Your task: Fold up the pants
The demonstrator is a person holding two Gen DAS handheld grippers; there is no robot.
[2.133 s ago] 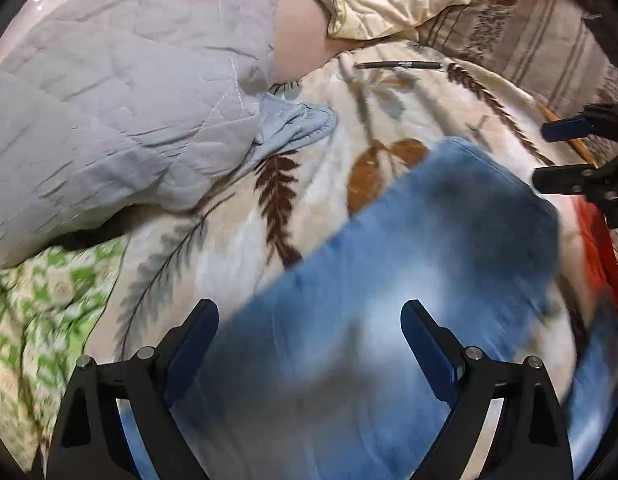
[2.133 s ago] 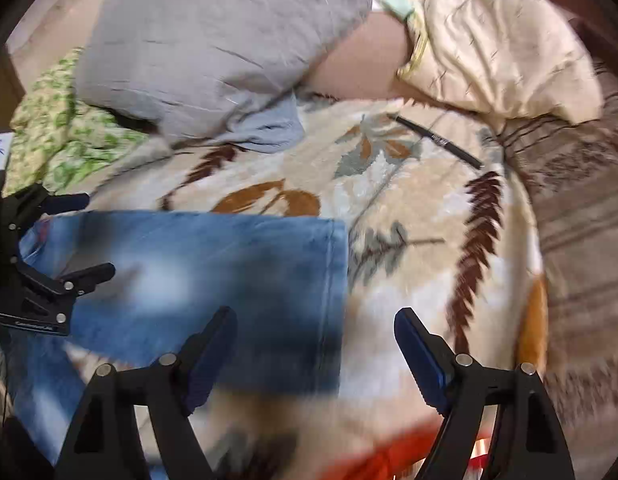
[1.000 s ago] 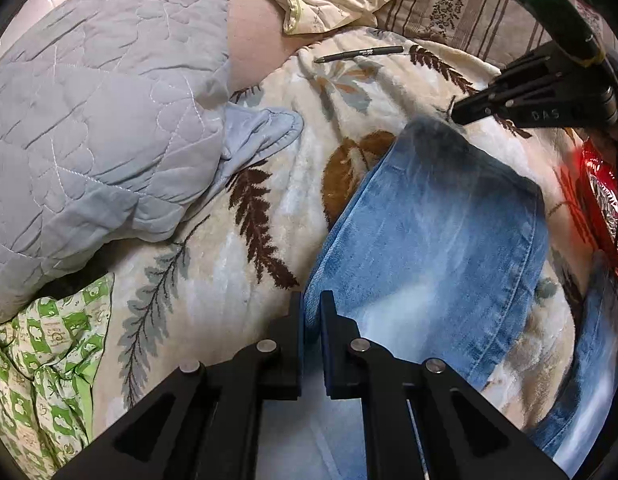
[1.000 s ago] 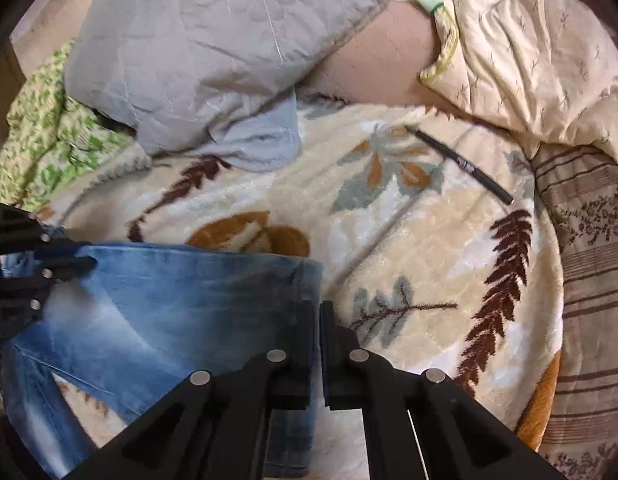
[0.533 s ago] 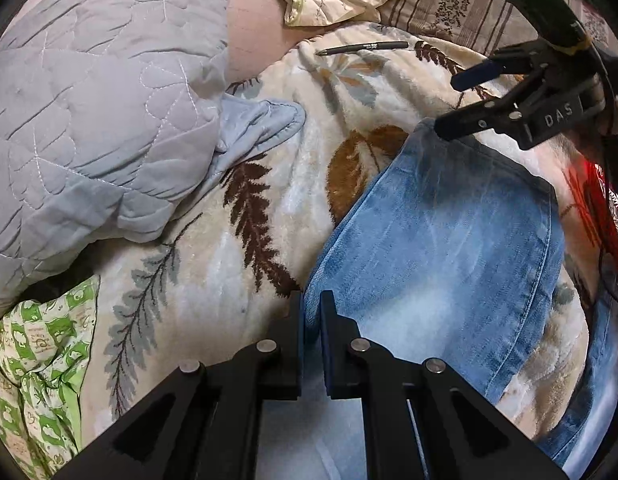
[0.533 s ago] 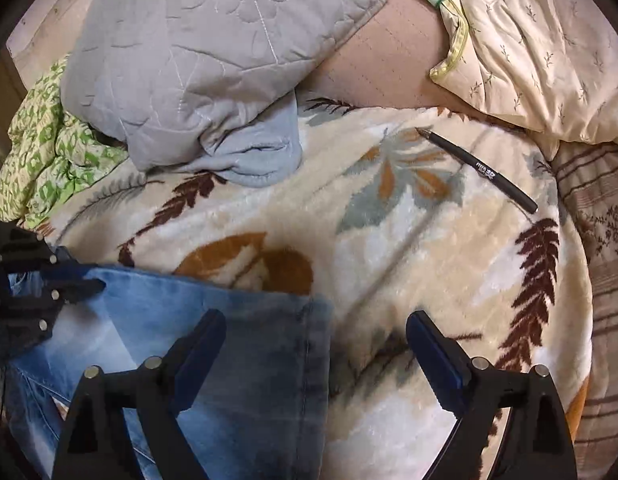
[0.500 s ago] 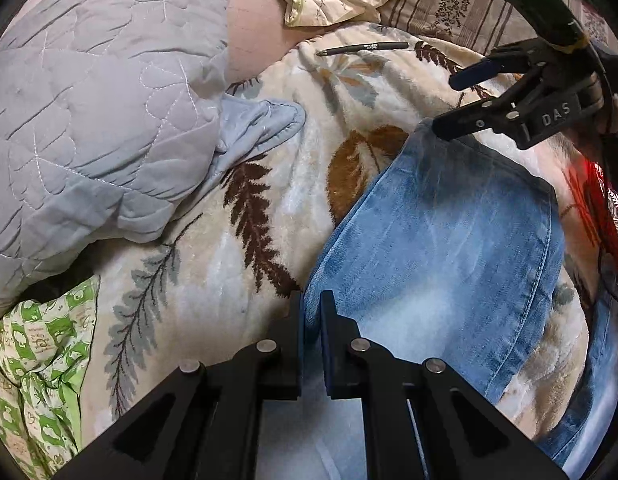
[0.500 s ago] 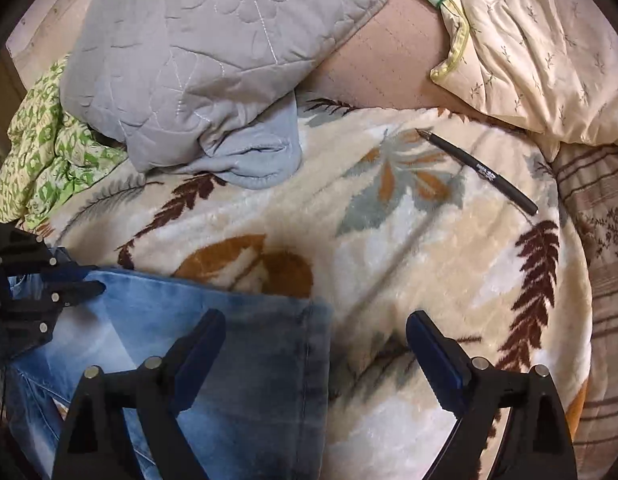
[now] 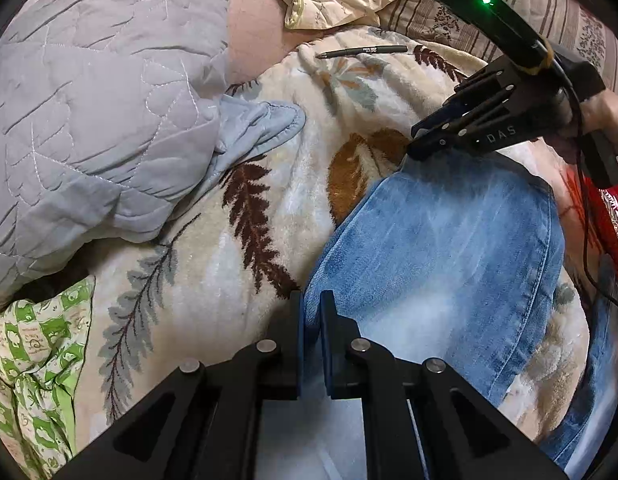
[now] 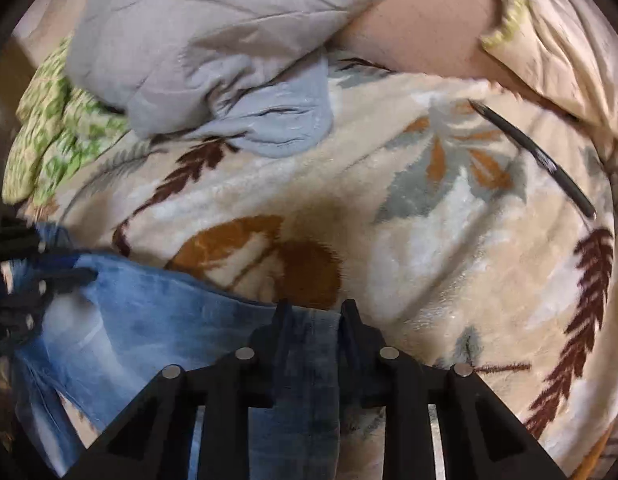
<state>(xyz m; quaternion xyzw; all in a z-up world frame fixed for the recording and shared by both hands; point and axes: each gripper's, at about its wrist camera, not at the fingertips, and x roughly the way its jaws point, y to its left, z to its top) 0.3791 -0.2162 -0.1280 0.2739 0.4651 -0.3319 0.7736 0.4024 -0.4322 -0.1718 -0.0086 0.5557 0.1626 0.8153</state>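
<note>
Blue jeans (image 9: 449, 248) lie folded on a cream leaf-patterned blanket (image 9: 229, 280). My left gripper (image 9: 312, 312) is shut on the near left edge of the denim. In the right wrist view my right gripper (image 10: 315, 316) is low over the far corner of the jeans (image 10: 169, 328). Its jaws are closing, with the dark hem between them and a narrow gap still showing. In the left wrist view the right gripper (image 9: 415, 142) points down at that corner, held by a hand (image 9: 605, 112). The left gripper (image 10: 49, 276) shows at the left edge of the right wrist view.
A grey quilt (image 9: 89, 100) is heaped at the back left, with a green patterned cloth (image 9: 33, 360) below it. A black pen (image 9: 365, 51) lies on the blanket behind the jeans. A red shiny item (image 9: 613, 208) sits at the right edge. Cream bedding is piled at the back.
The right gripper, wide open half a second ago, has dropped onto the jeans' far corner and its jaws have narrowed around the hem. The left gripper has stayed shut on its edge.
</note>
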